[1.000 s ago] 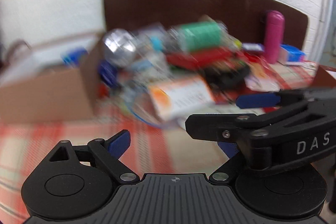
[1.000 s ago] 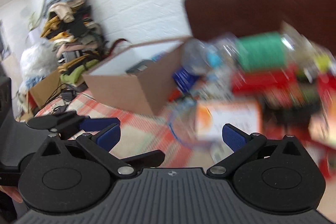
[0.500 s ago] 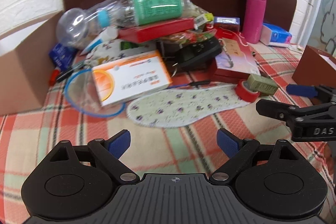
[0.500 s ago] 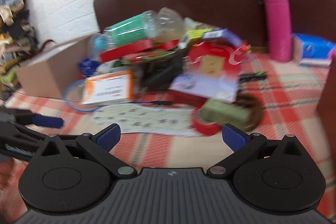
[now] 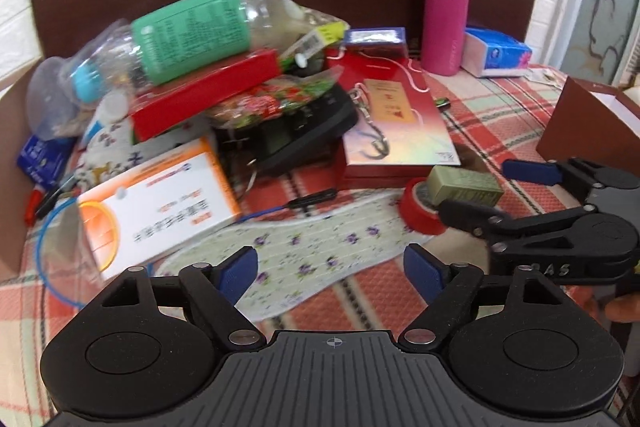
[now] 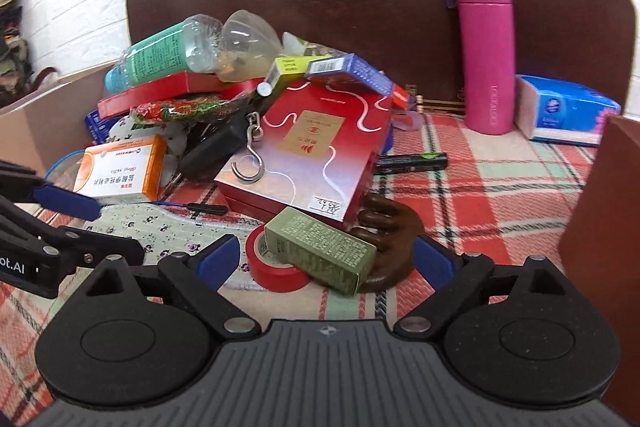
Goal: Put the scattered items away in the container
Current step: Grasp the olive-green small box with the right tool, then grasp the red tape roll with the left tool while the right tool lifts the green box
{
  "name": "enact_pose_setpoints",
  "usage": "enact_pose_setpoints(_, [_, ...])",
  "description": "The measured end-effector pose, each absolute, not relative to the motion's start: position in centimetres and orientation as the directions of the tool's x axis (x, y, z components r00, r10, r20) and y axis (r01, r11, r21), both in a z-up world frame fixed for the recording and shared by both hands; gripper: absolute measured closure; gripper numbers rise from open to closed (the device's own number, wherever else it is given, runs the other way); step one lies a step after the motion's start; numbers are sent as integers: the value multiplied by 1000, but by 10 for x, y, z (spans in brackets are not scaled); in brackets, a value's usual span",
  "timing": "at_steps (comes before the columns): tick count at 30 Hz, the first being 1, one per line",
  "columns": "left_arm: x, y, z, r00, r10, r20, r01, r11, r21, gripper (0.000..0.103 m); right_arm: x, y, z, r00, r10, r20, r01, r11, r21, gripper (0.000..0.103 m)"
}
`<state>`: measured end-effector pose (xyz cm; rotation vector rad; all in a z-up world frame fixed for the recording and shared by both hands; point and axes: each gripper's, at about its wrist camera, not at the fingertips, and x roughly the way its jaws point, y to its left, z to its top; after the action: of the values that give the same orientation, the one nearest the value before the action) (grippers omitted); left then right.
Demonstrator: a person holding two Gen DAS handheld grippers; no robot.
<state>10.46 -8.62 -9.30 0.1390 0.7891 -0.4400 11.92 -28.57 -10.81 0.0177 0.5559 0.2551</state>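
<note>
Pink flask (image 6: 485, 51), red-checked tablecloth (image 6: 500, 187), floral insole (image 5: 304, 247)

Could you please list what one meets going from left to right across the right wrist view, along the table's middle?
Orange-and-white medicine box → large red gift box → black marker pen → pink flask → blue tissue pack.

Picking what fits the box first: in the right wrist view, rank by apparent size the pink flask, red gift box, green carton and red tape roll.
1. red gift box
2. pink flask
3. green carton, though it lies nearest the camera, so it may look oversized
4. red tape roll, partly hidden under the carton
</note>
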Motion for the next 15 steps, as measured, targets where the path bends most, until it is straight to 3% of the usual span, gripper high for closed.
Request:
enact_pose_setpoints(2, [110, -95, -92, 618, -332, -712, 439, 898, -38, 17, 123, -289, -111, 802, 277, -530, -256, 960, 114, 25])
enact_pose_setpoints(3, [111, -99, -92, 616, -334, -713, 443, 896, -37, 18, 122, -291, -112, 795, 291, -533, -261, 956, 134, 49])
enact_pose_setpoints(4, [113, -103, -92, 614, -336, -714, 447, 894, -36, 18, 120, -294, -111, 789, 304, -533, -262, 952, 155, 60])
enact_pose_setpoints(11, [125, -136, -97, 592, -343, -729, 486, 874, -17, 21, 97, -308, -113, 788, 257, -560, -206, 967, 154, 74])
enact_pose_setpoints(15, [139, -157, -104, 573, -342, -745, 498, 867, -15, 30, 89, -319, -120, 785, 245, -569, -170, 969, 182, 77])
